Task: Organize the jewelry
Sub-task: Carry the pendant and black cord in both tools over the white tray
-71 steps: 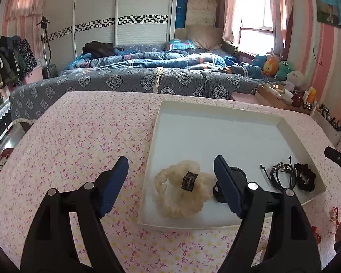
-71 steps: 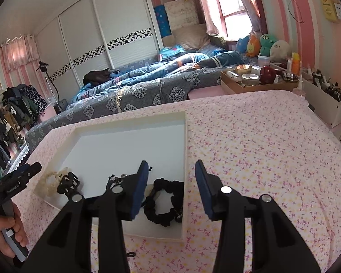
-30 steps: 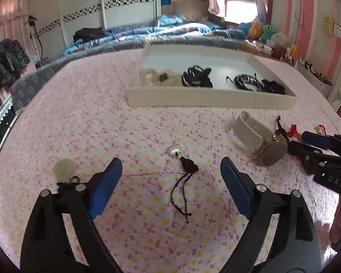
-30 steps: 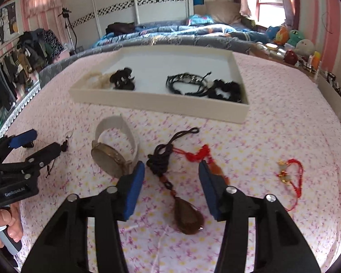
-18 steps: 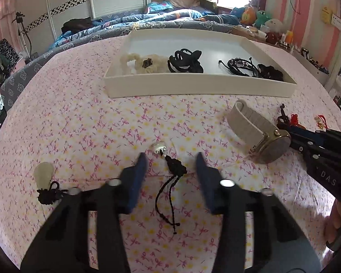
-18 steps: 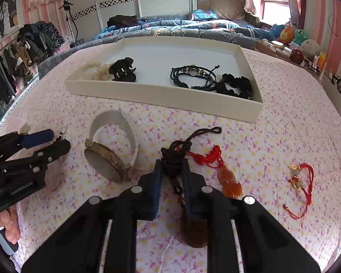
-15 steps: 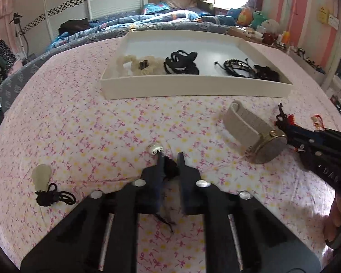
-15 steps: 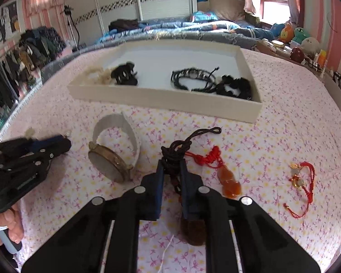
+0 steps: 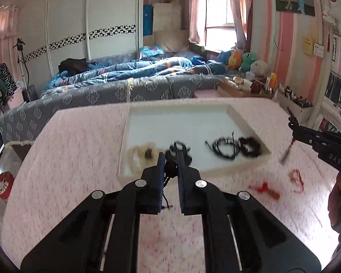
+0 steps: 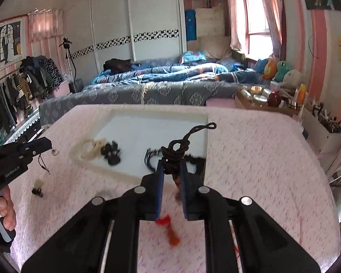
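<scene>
Both grippers have lifted off the pink tablecloth (image 9: 75, 150) and swung toward the white tray (image 9: 245, 122). The right gripper (image 10: 171, 170) is clamped on the black knotted pendant cord (image 10: 176, 152), held above the tray's near edge; the left gripper (image 9: 170, 159) pinches a smaller black charm cord (image 9: 170, 167) there too. Carry each clear over the tray wall — release only above bare tray floor, away from the pieces already inside.

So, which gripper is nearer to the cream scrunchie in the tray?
Left. The left gripper hangs just beside the cream scrunchie in the white tray; the right gripper is over the tray's opposite end.
</scene>
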`<action>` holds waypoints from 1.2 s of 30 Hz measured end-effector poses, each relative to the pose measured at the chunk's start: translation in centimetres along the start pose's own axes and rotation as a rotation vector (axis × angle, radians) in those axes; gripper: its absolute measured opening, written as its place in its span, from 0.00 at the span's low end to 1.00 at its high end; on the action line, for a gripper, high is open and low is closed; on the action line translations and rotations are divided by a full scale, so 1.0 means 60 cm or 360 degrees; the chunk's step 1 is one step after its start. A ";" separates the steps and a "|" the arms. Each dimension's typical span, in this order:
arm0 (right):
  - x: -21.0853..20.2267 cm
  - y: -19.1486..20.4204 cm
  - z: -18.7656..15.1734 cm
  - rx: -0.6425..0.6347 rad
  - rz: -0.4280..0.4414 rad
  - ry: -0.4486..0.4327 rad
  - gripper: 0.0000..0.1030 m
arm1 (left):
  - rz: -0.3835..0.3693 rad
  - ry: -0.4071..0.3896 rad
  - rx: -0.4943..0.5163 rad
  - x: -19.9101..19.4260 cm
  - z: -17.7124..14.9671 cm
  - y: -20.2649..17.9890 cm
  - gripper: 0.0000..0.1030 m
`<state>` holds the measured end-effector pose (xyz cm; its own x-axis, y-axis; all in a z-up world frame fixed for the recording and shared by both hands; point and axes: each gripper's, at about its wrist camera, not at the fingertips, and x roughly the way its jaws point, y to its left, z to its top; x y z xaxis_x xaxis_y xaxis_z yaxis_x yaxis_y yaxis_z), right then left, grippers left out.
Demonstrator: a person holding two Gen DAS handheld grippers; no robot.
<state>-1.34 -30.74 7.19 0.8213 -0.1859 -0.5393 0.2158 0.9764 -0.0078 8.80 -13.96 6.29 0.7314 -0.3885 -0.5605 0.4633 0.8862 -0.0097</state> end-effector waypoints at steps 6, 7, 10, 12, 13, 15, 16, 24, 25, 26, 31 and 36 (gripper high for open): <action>0.023 0.003 0.031 0.0014 0.0034 -0.0056 0.13 | 0.0005 -0.0078 0.0006 0.029 0.039 -0.009 0.08; 0.028 0.003 0.033 0.0019 0.0044 -0.0056 0.13 | 0.0004 -0.0086 0.0002 0.033 0.042 -0.010 0.08; 0.057 0.009 0.040 0.0034 0.0102 -0.0040 0.13 | -0.0067 -0.0082 -0.0028 0.056 0.050 -0.011 0.08; 0.080 0.017 0.045 0.0015 0.0133 -0.0026 0.13 | -0.0103 -0.0094 -0.0070 0.072 0.053 -0.007 0.08; 0.087 0.018 0.046 0.0010 0.0140 -0.0021 0.13 | -0.0115 -0.0098 -0.0075 0.079 0.055 -0.006 0.08; 0.109 0.024 0.050 0.0002 0.0156 -0.0008 0.13 | -0.0115 -0.0116 -0.0069 0.094 0.057 -0.003 0.08; 0.114 0.028 0.049 -0.0001 0.0161 -0.0005 0.13 | -0.0116 -0.0132 -0.0056 0.100 0.057 -0.002 0.08; 0.175 0.029 0.035 -0.0016 0.0173 0.0004 0.13 | -0.0059 -0.0134 -0.0041 0.158 0.036 0.013 0.08; 0.179 0.030 0.032 -0.0014 0.0188 0.0007 0.13 | -0.0065 -0.0131 -0.0045 0.160 0.034 0.014 0.08; 0.183 0.030 0.028 -0.0017 0.0195 0.0012 0.13 | -0.0078 -0.0123 -0.0048 0.163 0.032 0.014 0.08; 0.195 0.036 0.012 -0.0069 0.0187 0.0056 0.13 | -0.0133 -0.0096 -0.0041 0.178 0.027 0.011 0.08; 0.210 0.020 0.002 -0.0025 0.0171 0.0100 0.13 | -0.0143 -0.0037 -0.0053 0.195 0.017 0.010 0.08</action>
<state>9.36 -31.95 0.49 0.8046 -0.0732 -0.5892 0.1194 0.9920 0.0398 18.16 -18.23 0.61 0.6995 -0.4720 -0.5366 0.5107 0.8554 -0.0867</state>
